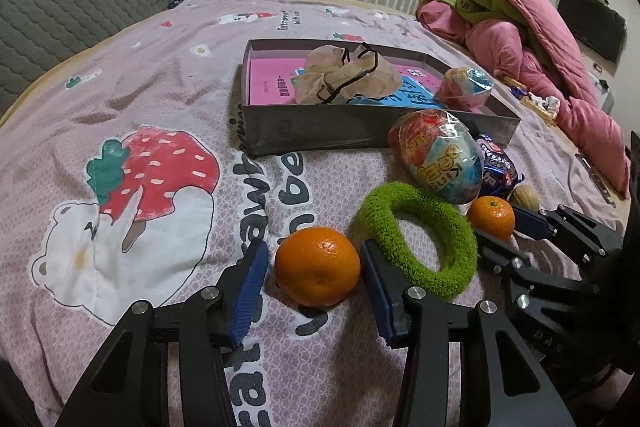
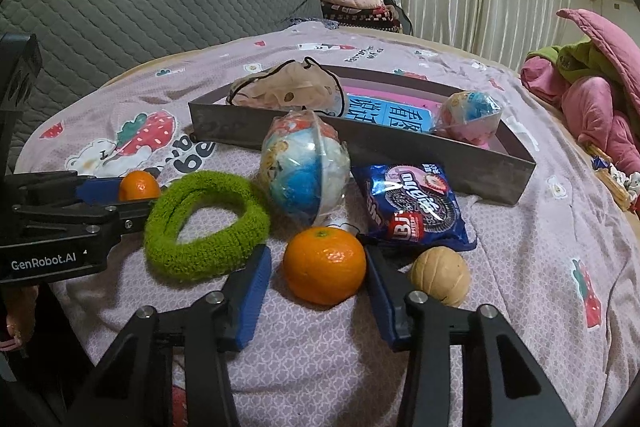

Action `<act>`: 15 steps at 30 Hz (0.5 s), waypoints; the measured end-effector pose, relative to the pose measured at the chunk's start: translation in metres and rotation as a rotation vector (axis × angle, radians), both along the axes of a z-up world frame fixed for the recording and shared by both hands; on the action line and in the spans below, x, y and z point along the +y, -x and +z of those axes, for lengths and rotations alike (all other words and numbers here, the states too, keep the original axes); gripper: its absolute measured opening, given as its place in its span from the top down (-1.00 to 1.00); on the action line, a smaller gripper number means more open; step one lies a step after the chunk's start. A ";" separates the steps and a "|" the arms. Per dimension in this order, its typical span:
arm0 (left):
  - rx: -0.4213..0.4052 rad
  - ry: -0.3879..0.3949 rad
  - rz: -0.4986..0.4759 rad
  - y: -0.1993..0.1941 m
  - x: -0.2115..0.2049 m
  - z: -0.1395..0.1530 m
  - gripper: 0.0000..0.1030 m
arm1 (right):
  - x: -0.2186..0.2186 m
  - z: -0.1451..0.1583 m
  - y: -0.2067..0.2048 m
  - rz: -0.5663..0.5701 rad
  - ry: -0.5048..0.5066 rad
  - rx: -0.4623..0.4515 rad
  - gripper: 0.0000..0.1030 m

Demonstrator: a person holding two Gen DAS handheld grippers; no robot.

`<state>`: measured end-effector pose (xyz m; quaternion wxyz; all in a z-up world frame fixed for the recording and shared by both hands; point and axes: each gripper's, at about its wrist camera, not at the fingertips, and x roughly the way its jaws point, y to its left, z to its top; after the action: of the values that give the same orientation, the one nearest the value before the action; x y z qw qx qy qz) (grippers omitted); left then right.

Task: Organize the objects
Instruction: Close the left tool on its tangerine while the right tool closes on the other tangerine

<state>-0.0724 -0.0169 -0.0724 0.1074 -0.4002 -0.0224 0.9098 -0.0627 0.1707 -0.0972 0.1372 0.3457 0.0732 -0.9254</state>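
My left claw [image 1: 314, 247] points down at the bedspread [image 1: 160, 87] and straddles the left orange [image 1: 318, 267], low in the centre of the left wrist view. The pad on the right of the frame touches the fruit; the pad on the left stands a sliver off it, so this claw is released, not grasping. The green ring [image 1: 460, 251] lies just right of that pad, against it.

My right claw [image 2: 317, 251] straddles the right orange [image 2: 325, 265] at the lower centre of the right wrist view. Its right-side pad meets the peel, while a strip of bedspread shows beside the left-side pad, so it too is unclenched. A beige ball [image 2: 440, 277] sits just outside it on the right, and a blue cookie packet [image 2: 412, 207] lies just above.

A wrapped toy egg [image 2: 304, 167] stands in the middle of that frame, in front of the grey box [image 2: 440, 163]. Inside the box are 1 more wrapped egg [image 2: 468, 119] at the right end and a crumpled tan pouch [image 2: 288, 87] at the left, on pink and blue sheets.
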 end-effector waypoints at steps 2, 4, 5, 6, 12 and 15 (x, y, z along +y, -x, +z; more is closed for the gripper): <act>-0.001 0.001 -0.004 0.000 0.001 0.000 0.08 | 0.002 0.000 0.000 -0.003 0.001 0.001 0.25; -0.003 -0.002 -0.007 0.001 0.001 0.000 0.16 | 0.003 0.000 0.001 -0.003 0.009 -0.003 0.25; -0.003 -0.001 -0.009 0.001 0.001 0.000 0.17 | 0.003 0.000 0.000 -0.003 0.007 0.000 0.25; -0.001 0.000 -0.009 0.001 0.001 0.000 0.24 | 0.002 0.000 0.000 -0.003 0.005 0.003 0.25; 0.009 -0.009 -0.012 -0.001 0.000 0.000 0.25 | 0.002 0.001 -0.003 0.001 0.016 0.009 0.25; 0.012 -0.013 -0.011 -0.002 -0.001 0.000 0.25 | 0.001 0.001 -0.005 0.004 0.014 0.013 0.25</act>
<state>-0.0708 -0.0180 -0.0721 0.1151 -0.3939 -0.0256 0.9115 -0.0573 0.1721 -0.0960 0.1409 0.3384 0.0683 -0.9279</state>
